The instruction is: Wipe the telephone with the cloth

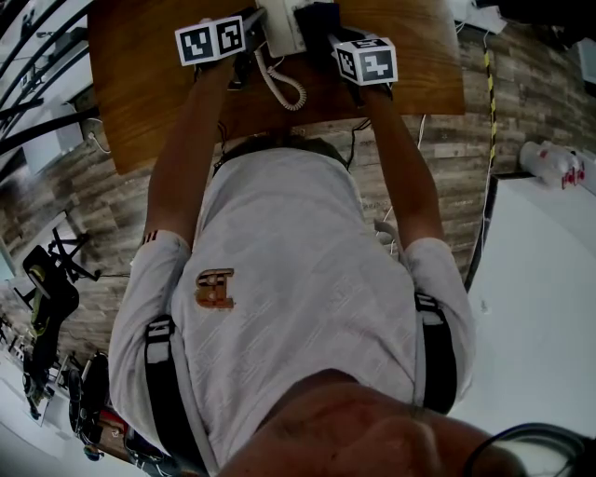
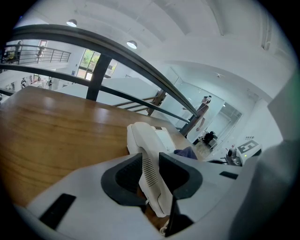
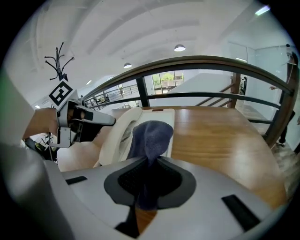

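Observation:
A white telephone point(image 1: 279, 26) stands at the far edge of a wooden table point(image 1: 140, 84), its coiled cord point(image 1: 284, 88) hanging toward me. In the left gripper view my left gripper point(image 2: 151, 169) is shut on the near end of the white handset point(image 2: 145, 140), which lies along the left side of the phone base point(image 2: 165, 138). My right gripper point(image 3: 149, 180) is shut on a dark blue cloth point(image 3: 151, 136), whose bunched end rests against the telephone point(image 3: 161, 117) beside the handset point(image 3: 119, 133). The cloth point(image 2: 187, 152) also shows past the handset in the left gripper view.
A curved dark railing point(image 3: 197, 63) runs behind the table. The table's bare wood point(image 3: 220, 136) stretches to the right of the phone. A white surface point(image 1: 540, 307) with bottles point(image 1: 554, 163) is at my right, over plank flooring point(image 1: 447, 149).

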`<state>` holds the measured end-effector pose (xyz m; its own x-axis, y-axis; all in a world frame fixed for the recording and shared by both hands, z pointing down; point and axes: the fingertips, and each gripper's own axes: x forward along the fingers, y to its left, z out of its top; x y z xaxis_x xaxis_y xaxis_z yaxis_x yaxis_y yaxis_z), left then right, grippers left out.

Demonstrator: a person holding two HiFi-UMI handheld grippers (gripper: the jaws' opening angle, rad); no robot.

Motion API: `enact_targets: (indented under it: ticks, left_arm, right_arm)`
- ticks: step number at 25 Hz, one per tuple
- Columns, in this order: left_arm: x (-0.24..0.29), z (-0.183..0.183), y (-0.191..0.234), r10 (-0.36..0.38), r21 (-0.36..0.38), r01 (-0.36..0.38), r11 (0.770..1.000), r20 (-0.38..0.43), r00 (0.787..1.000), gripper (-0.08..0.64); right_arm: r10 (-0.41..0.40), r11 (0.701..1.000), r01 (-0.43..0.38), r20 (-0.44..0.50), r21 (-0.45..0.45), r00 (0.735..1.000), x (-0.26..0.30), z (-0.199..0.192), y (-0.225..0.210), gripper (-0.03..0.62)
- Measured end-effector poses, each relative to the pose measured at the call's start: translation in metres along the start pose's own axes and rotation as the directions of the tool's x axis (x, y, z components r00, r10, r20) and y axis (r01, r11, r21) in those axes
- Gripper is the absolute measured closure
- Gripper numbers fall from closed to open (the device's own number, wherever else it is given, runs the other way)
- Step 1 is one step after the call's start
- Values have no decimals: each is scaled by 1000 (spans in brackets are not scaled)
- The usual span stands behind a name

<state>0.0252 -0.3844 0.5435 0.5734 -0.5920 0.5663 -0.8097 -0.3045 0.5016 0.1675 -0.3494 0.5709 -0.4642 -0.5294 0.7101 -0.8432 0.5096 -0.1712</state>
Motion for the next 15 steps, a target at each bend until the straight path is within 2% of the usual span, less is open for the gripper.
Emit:
enact_targets:
  ticks: [9,15]
  left_arm:
    - [0,-1,-1,12,12,-12,1000,-9,1000,443]
    - [-14,7,-15,-22,21,21,1000,17,1000,448]
  right_arm:
    - [-65,998,65,11,24,998,-22,-5,-39,532]
    - [-34,999,35,117,-3,993,-55,30,-27,532]
